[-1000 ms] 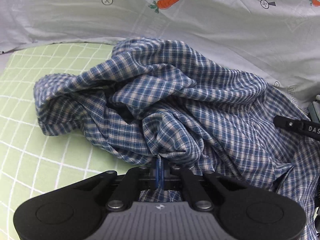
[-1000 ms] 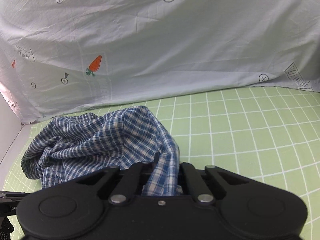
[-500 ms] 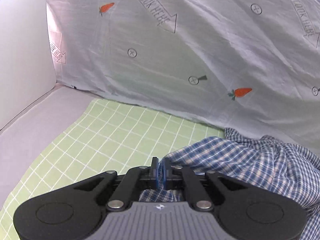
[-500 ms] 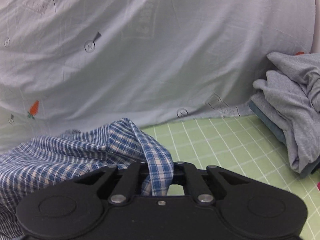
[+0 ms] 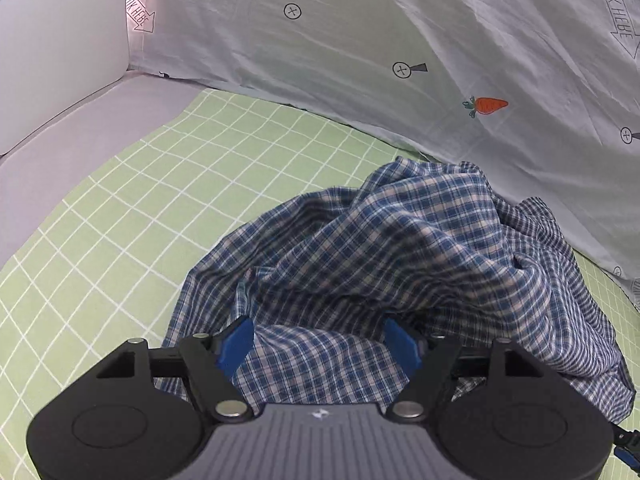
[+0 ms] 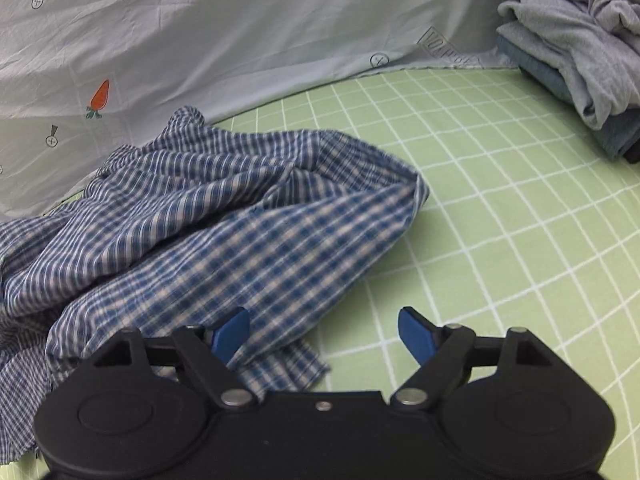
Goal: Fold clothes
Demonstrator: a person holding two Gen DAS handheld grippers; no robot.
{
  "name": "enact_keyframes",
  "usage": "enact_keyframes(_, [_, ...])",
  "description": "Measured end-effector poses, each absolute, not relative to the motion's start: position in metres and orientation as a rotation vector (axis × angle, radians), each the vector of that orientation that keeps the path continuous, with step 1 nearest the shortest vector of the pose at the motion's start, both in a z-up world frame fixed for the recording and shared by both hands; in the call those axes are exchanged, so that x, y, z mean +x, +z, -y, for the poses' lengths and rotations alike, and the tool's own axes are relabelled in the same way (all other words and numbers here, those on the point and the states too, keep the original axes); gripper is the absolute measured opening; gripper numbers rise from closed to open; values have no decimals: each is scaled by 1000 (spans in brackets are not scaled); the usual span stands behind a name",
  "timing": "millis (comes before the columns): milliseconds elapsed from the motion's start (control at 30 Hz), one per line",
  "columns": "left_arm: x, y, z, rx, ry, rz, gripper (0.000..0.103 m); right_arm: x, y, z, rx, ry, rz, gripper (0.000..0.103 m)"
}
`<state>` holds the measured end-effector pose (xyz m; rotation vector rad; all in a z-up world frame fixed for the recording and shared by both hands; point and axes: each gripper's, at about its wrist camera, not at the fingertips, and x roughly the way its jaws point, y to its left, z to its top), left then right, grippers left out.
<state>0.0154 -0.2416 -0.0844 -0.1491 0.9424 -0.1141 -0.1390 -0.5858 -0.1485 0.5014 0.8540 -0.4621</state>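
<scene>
The crumpled blue-and-white checked shirt point(image 5: 392, 248) lies on the green grid-patterned sheet point(image 5: 168, 184), near the far grey backdrop. The left gripper point(image 5: 320, 340) and the right gripper point(image 6: 322, 330) have just been opening; cloth sits loose between their jaws. A bunched shirt may fold crookedly if regrasped blindly.

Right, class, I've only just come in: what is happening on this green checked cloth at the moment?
A person with a gripper in each hand is folding clothes. The blue plaid shirt lies crumpled on the green checked cloth. The jaws of the left gripper and right gripper have just been opening; shirt fabric lies between them, unpinched. Grey clothes sit stacked at the far right.
</scene>
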Motion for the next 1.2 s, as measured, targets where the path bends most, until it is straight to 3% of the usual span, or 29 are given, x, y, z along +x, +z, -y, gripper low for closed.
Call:
enact_keyframes(167, [-2,-93,241,-132,-140,-969,75,-134,-161,565,516,-406,-889,79])
enact_keyframes(267, [-10,-102,243,-107,-138,-999,75,-134,-160,557,477,-359,-885,50])
enact_keyframes(333, [-13,-107,244,-101,-137,-1014,75,-136,-159,555,474,-333,-877,8])
enact_keyframes(367, [-13,-109,244,-101,-136,-1020,75,-139,-158,556,465,-339,-866,4])
enact_keyframes(600, [-15,-117,238,-103,-108,-1045,75,-160,-133,572,372,-487,-759,4])
enact_keyframes(667, [-14,-120,237,-107,-101,-1054,75,-161,-127,573,311,-572,-763,7])
enact_keyframes(767, [-14,-124,238,-104,-105,-1073,75,-159,-117,573,320,-591,-760,22])
enact_keyframes(833, [-14,-126,240,-91,-108,-1087,75,-162,-108,568,350,-576,-719,53])
enact_keyframes(967, [-14,-131,241,-65,-97,-1121,76,-148,-96,544,391,-454,-702,61])
enact_keyframes(1033, [-14,-134,239,-73,-94,-1139,77,-137,-96,529,382,-384,-710,77])
enact_keyframes(1200, [-14,-140,232,-115,-83,-1175,77,-100,-111,502,405,-272,-797,88])
